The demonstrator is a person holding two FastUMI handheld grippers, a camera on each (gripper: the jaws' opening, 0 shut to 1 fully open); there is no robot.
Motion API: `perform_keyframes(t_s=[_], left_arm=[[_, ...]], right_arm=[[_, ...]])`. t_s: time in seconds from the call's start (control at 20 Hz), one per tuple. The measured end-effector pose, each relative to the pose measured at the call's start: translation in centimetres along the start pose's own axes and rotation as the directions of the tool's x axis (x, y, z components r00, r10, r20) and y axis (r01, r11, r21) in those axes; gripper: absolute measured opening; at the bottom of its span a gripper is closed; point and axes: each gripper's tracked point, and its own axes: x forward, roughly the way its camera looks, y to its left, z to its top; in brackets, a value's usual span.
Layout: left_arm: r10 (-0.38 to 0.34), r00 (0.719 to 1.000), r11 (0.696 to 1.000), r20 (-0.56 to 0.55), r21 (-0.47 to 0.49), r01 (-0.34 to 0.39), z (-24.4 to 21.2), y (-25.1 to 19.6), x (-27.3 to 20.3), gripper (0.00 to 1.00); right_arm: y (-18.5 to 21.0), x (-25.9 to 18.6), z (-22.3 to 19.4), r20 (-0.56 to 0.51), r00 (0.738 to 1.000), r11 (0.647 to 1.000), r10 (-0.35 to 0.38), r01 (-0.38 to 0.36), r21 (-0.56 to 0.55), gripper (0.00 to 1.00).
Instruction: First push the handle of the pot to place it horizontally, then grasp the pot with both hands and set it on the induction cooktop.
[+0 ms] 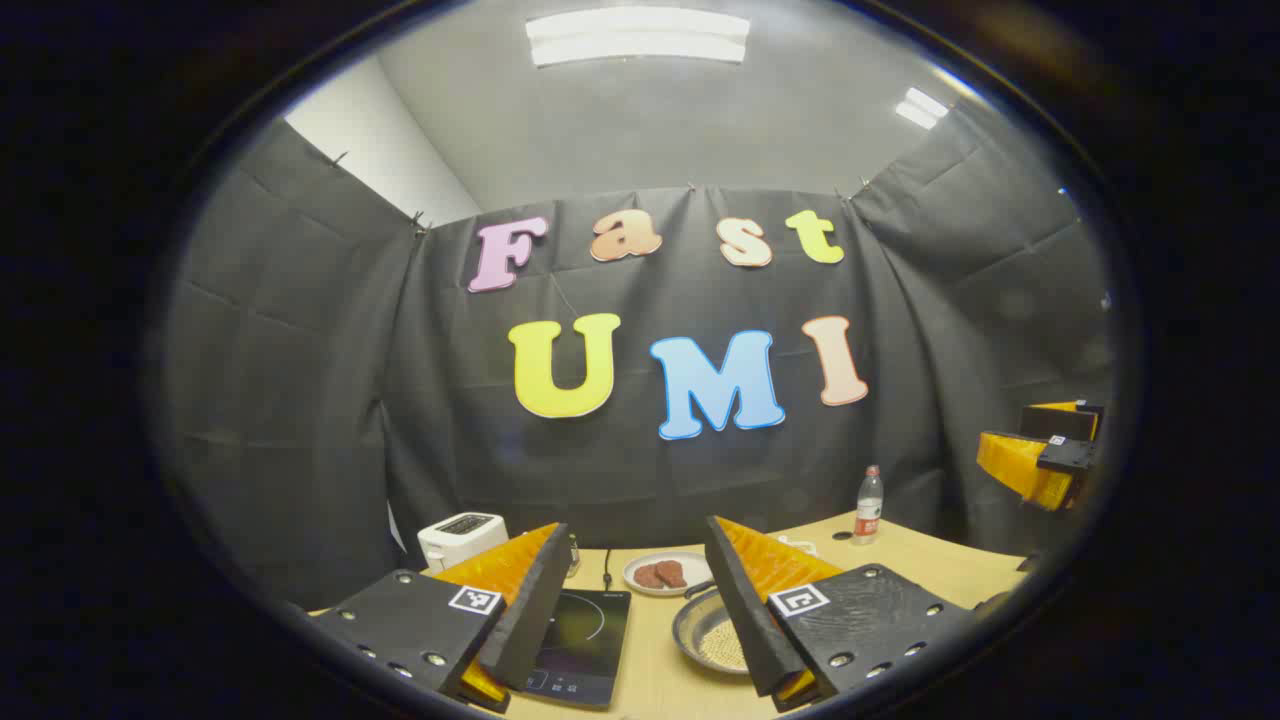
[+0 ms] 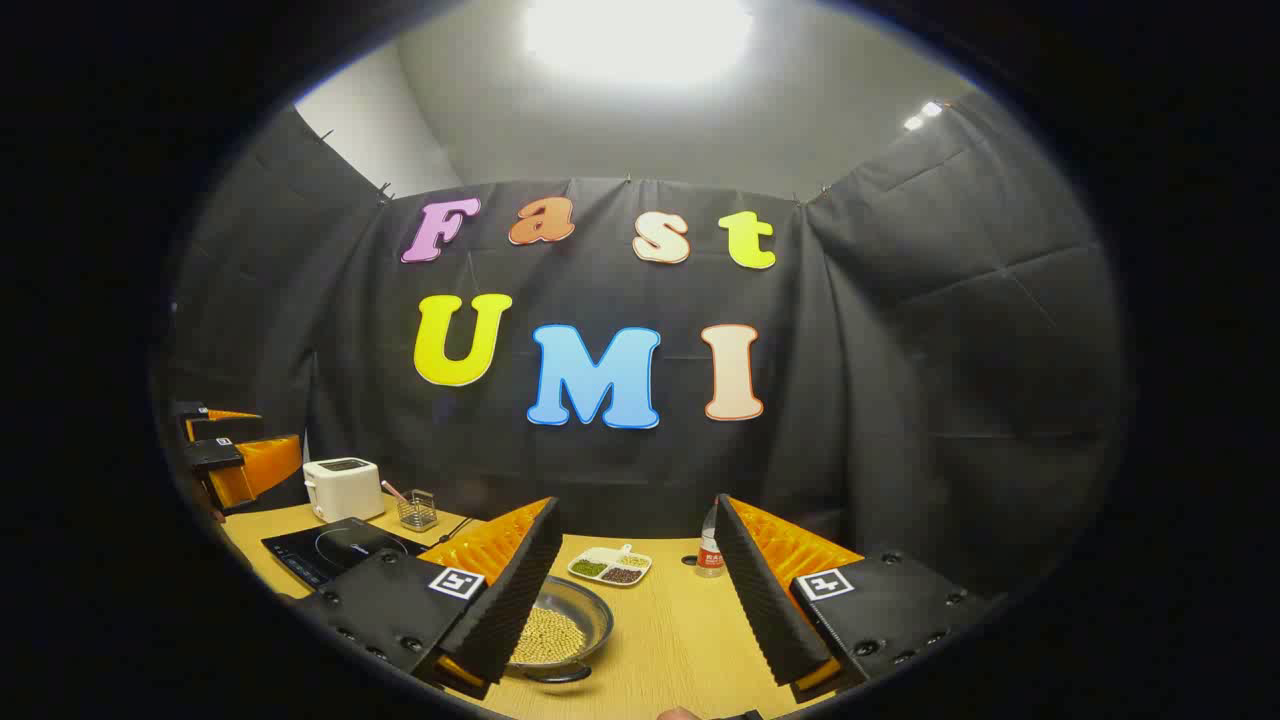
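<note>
In the left gripper view the left gripper (image 1: 635,600) hangs above the table (image 1: 900,560) with its jaws wide apart and nothing between them. Through the gap, at 6 o'clock, lies the black cooktop (image 1: 580,645) flat on the wood. Just to its right, at about 5 o'clock, sits the pot (image 1: 712,632), a shallow metal pan with pale beans in it, partly behind the right-hand finger. A short dark handle seems to stick out from its far rim, though the finger hides most of it. Behind the pot is a plate (image 1: 668,572) with two brown pieces on it. A white toaster (image 1: 461,538) stands at 7 o'clock by the wall, and a bottle (image 1: 869,505) stands at 4 o'clock. The right gripper (image 1: 1045,450) shows at 3 o'clock, well apart from the pot.

In the right gripper view the right gripper (image 2: 640,600) is likewise spread wide and empty. The pot (image 2: 560,630) lies at 6 o'clock, half under the left-hand finger, and I cannot tell whether they touch. The cooktop (image 2: 330,550) is at 8 o'clock, near the toaster (image 2: 343,487) and a small wire holder (image 2: 417,510). A divided dish (image 2: 610,566) of beans and the bottle (image 2: 710,555) sit beyond the pot. The left gripper (image 2: 235,455) shows at 9 o'clock.
</note>
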Motion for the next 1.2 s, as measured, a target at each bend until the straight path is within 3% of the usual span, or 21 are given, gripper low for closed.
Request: perform_keyframes(t_s=[1.2], left_arm=[[0.046, 0.999, 0.999, -0.017, 0.017, -0.046, -0.5, 2.5, -1.5, 0.82]], right_arm=[[0.8, -0.4, -0.7, -0.054, 0.999, 1.000, 0.009, -0.008, 0.018, 0.96]])
